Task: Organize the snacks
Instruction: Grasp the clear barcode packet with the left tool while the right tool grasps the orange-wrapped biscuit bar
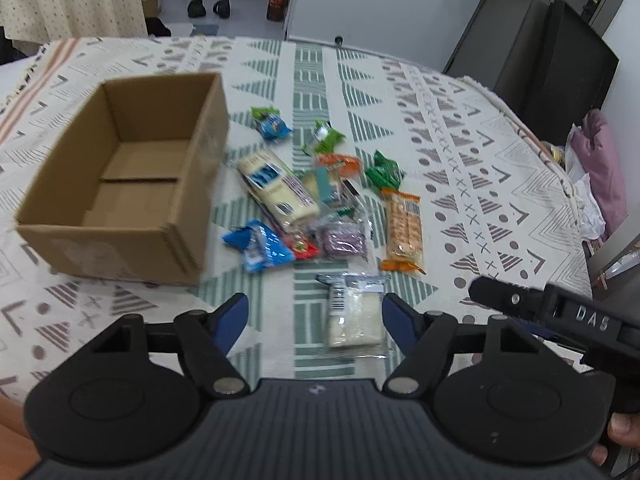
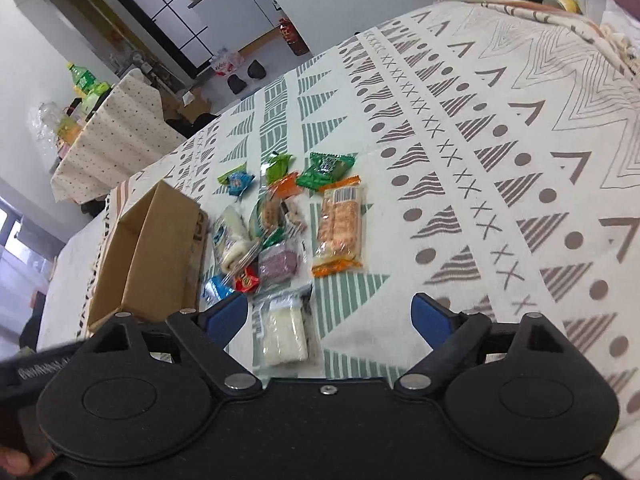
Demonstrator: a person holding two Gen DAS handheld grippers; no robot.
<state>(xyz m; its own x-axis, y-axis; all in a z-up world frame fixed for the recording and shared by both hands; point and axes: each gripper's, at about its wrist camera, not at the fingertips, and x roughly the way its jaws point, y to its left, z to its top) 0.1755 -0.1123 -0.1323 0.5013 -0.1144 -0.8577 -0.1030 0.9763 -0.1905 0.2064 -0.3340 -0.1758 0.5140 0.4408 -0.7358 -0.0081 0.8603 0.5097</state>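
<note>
Scattered snack packets (image 1: 312,200) lying in a loose heap on the patterned cloth of the counter (image 1: 460,168), just right of an open cardboard box (image 1: 120,176) with nothing inside, a clear pack of white cake (image 1: 354,312) nearest, an orange cracker pack (image 1: 404,228) at the heap's right edge. Left hand-held gripper (image 1: 316,316) spread wide above the white cake pack, touching nothing. Right hand-held gripper (image 2: 330,316) likewise spread, empty, hovering near the same pack (image 2: 284,332).

An open, empty cardboard box (image 1: 120,176) sits upright on the table. Just right of it lie loose wrapped snacks (image 1: 316,196) in a scattered heap, a clear-wrapped white pack (image 1: 354,312) nearest.
</note>
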